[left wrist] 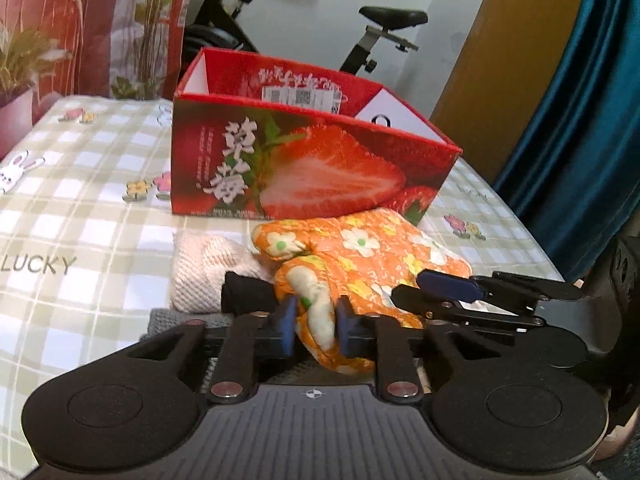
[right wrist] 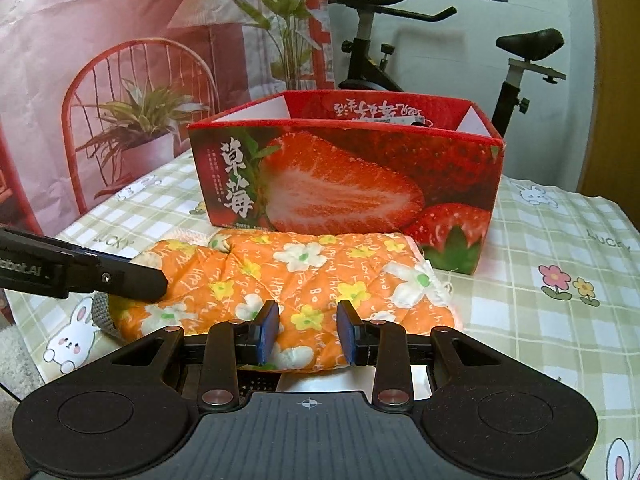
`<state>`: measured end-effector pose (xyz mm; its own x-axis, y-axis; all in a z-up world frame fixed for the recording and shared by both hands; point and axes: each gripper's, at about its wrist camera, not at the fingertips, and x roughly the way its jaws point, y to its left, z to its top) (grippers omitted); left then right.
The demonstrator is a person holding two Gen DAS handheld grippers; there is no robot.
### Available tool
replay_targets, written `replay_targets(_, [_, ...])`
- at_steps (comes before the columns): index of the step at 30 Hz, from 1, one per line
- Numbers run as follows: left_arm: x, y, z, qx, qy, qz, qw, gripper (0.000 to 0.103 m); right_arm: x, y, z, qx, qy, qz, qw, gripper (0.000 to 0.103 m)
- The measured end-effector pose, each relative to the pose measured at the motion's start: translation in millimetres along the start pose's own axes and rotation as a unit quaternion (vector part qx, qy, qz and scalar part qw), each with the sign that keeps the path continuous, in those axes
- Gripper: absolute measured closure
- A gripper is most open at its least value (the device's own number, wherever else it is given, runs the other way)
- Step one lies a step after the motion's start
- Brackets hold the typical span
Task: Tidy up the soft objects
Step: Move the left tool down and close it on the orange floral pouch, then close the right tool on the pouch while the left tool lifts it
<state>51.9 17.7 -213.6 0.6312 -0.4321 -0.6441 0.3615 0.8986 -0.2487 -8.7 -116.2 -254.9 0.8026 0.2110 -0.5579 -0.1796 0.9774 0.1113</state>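
An orange flower-print oven mitt (right wrist: 320,276) lies flat on the checked tablecloth in front of a red strawberry box (right wrist: 344,176). My left gripper (left wrist: 316,320) is shut on a bunched fold at the mitt's (left wrist: 372,256) near left edge. In the right wrist view its finger (right wrist: 132,280) reaches in from the left onto that end. My right gripper (right wrist: 308,332) is open, its blue pads standing apart over the mitt's near edge, with flat fabric between them. It also shows from the side in the left wrist view (left wrist: 408,286). The open-topped box (left wrist: 312,160) stands just behind the mitt.
A pink knit cloth (left wrist: 204,268), a black soft item (left wrist: 244,296) and a grey cloth (left wrist: 168,320) lie left of the mitt. Behind the table are an exercise bike (right wrist: 516,64), a printed backdrop (right wrist: 100,80) and a teal curtain (left wrist: 580,120).
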Motion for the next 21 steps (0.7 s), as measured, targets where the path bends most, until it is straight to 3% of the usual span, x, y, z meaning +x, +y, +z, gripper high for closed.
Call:
replay_targets(6, [-8.6, 10.6, 1.8, -0.001, -0.031, 0.028, 0.9991, 0.088, -11.4, -5.2, 2.2, 0.014, -0.027, -0.010, 0.999, 0.072])
replay_targets(10, [-2.1, 26.8, -1.4, -0.036, -0.019, 0.032, 0.9987, 0.088, -14.1, -18.8, 0.5, 0.044, -0.035, -0.025, 0.998, 0.071])
replay_targets(15, [7.2, 26.1, -4.8, -0.020, -0.014, 0.039, 0.9989, 0.087, -12.1, -29.9, -6.2, 0.071, -0.036, -0.027, 0.996, 0.070])
replay_targets(17, [10.4, 26.3, -6.2, -0.014, -0.013, 0.044, 0.9988, 0.086, -12.4, -30.4, -7.1, 0.077, -0.040, -0.039, 0.995, 0.057])
replay_targets(21, [11.9, 35.4, -9.0, -0.034, -0.006, 0.037, 0.9987, 0.085, -13.2, -39.1, -9.5, 0.099, -0.042, -0.043, 0.993, 0.057])
